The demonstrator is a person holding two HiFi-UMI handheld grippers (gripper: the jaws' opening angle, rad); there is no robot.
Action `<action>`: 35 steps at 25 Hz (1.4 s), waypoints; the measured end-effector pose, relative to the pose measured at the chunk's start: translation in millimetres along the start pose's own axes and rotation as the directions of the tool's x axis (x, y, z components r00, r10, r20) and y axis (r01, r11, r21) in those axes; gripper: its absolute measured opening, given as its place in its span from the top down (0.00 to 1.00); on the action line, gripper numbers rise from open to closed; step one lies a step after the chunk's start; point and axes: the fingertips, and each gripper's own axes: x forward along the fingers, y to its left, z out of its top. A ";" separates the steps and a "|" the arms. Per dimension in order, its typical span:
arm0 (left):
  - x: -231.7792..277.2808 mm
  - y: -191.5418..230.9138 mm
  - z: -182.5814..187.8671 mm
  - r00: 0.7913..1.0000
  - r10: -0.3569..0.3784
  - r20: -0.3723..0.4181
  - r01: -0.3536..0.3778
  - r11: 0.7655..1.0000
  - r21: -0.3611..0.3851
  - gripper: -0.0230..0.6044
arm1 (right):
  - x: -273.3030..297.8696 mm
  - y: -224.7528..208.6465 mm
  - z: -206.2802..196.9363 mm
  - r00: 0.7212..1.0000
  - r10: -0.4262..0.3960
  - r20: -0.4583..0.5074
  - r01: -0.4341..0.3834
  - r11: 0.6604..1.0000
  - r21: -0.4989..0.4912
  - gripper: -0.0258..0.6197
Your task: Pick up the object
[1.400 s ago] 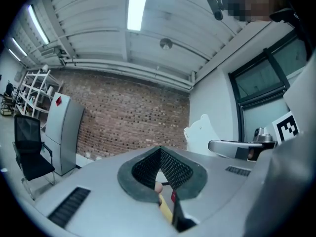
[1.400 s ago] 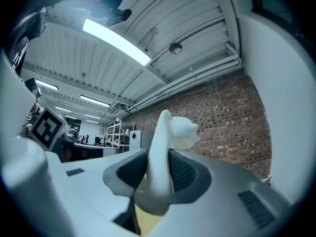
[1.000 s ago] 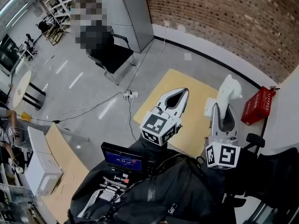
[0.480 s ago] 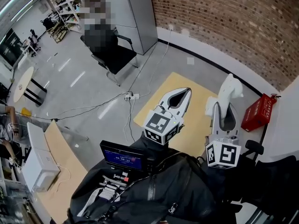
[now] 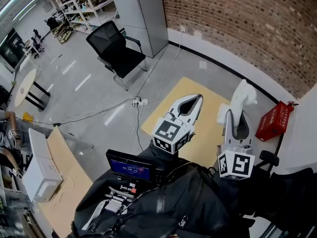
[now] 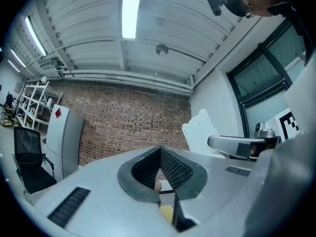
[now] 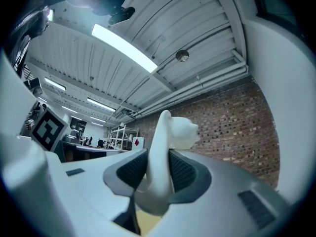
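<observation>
A white animal-shaped figure (image 5: 243,96) stands up out of my right gripper (image 5: 237,119), which is shut on its lower part. In the right gripper view the figure (image 7: 168,137) fills the gap between the dark ribbed pads (image 7: 183,172) of my right gripper (image 7: 159,163). My left gripper (image 5: 191,101) is held up beside it, to the left, shut with nothing in it. The left gripper view shows the jaws of my left gripper (image 6: 159,150) meeting at the tip, and the white figure (image 6: 200,131) off to the right.
Below both grippers a yellow mat (image 5: 200,90) lies on the grey floor. A red box (image 5: 273,116) stands at the right by the brick wall (image 5: 257,29). A black office chair (image 5: 117,51), a power strip with cables (image 5: 137,101) and a wooden desk (image 5: 69,175) are at the left.
The head view has shifted slightly. The blurred person behind the black chair is no longer seen. Both grippers keep their pose, the right one still holding the white figure.
</observation>
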 end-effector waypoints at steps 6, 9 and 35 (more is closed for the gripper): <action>0.3 2.7 -2.3 1.000 0.004 0.006 -0.004 1.000 0.008 0.96 | -0.1 1.1 -1.4 1.000 0.002 0.002 -0.002 1.000 0.002 0.75; 0.3 1.6 -3.6 1.000 0.004 -0.001 -0.004 1.000 0.006 0.96 | -0.6 1.8 -1.1 1.000 0.007 0.004 -0.007 1.000 -0.002 0.75; -11.6 7.5 -7.8 1.000 0.014 -0.025 -0.014 1.000 -0.009 0.96 | -2.2 13.7 -1.9 1.000 0.003 0.000 -0.003 1.000 0.000 0.75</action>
